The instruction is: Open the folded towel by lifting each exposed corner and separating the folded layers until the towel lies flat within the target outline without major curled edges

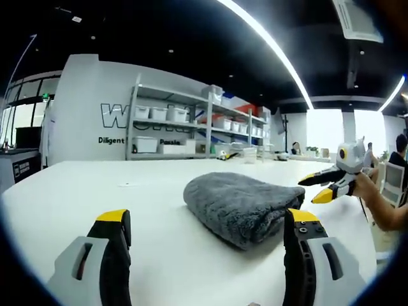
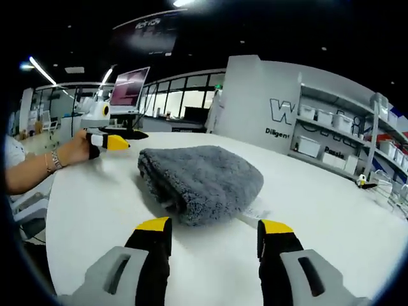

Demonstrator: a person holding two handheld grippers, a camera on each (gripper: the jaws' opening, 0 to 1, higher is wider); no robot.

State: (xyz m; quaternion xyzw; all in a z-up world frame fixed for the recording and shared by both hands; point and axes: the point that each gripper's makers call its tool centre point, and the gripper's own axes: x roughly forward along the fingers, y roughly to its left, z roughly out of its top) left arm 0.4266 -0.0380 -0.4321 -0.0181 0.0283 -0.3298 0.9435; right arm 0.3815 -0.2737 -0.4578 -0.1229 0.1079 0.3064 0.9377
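Towel [image 1: 245,205] is folded into a thick grey bundle, resting on the white table [image 1: 76,191], no layer lifted or peeled back — so the unfolding has not begun as far as these views show. In the left gripper view the left gripper [image 1: 207,226] sits low at the near edge of the table with jaws wide apart and nothing between them; the towel lies just ahead, toward its right jaw. The right gripper [image 1: 322,186] comes in from the right side of that view, held in a hand [image 1: 370,188], yellow tips close to the towel's far end but apart from it. In the right gripper view the right gripper [image 2: 215,229] is likewise spread open and empty, the stacked fold edges of the towel [image 2: 201,182] facing it; the left gripper [image 2: 111,141] shows beyond, beside the towel. No target outline can be made out on the table. Judgement: every step is left — corners to be found, layers separated, cloth flattened.
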